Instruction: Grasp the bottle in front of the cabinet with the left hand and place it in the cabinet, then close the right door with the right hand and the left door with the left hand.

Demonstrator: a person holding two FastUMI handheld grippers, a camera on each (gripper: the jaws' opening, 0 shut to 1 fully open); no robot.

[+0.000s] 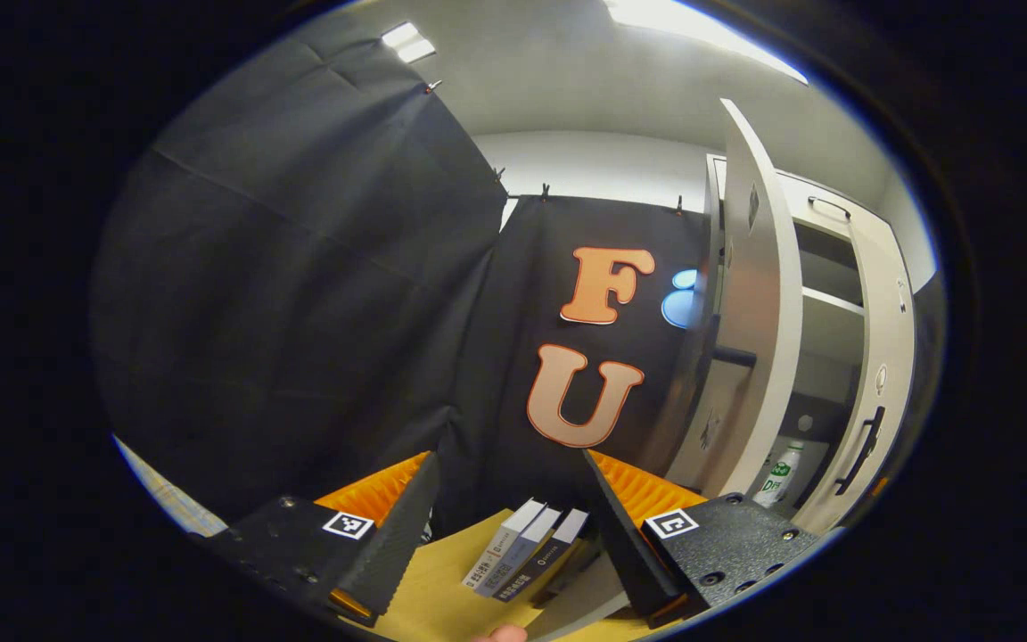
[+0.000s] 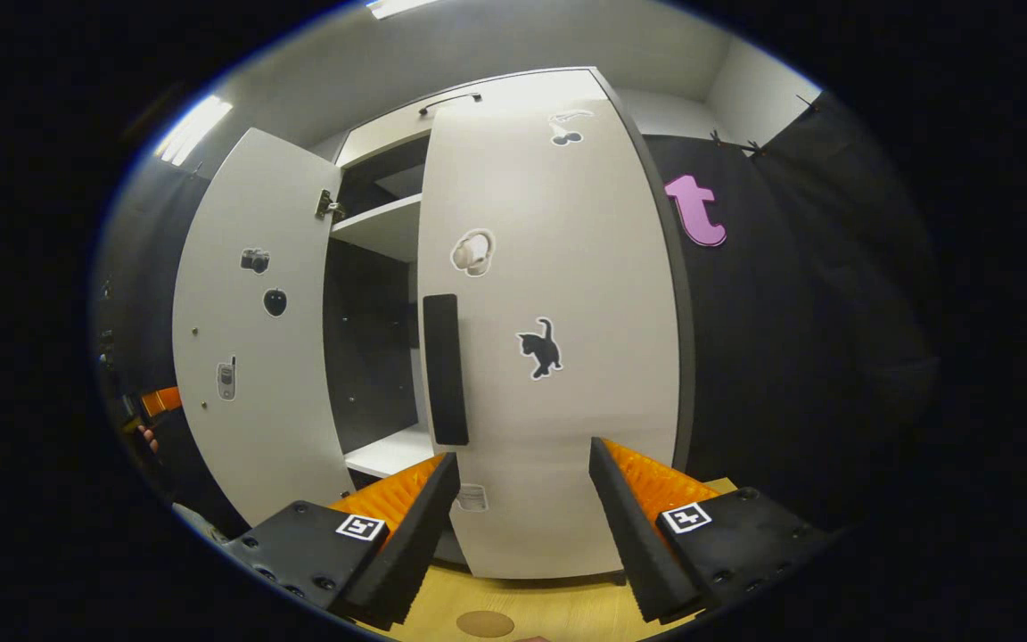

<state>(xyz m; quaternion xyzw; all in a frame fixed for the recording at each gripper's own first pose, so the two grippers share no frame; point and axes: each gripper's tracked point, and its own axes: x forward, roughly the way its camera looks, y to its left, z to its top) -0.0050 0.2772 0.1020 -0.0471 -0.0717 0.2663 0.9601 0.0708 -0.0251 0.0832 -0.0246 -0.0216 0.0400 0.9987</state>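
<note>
A white bottle with a green label (image 1: 781,477) stands upright inside the cabinet, low down, seen through the gap between the doors. My left gripper (image 1: 509,464) is open and holds nothing; it points at the booth wall, left of the open left door (image 1: 759,303). My right gripper (image 2: 522,455) is open just before the right door (image 2: 558,339), its fingers level with the door's lower part. That door faces me, shut or almost shut, with its black handle (image 2: 445,370) on its left edge. The left door (image 2: 255,330) stands wide open.
Three books (image 1: 527,553) stand on the wooden table (image 1: 442,588) below my left gripper. A white shelf (image 2: 384,223) crosses the cabinet's upper part. A hand (image 2: 150,437) shows past the left door's outer edge. A round brown mark (image 2: 485,622) lies on the table.
</note>
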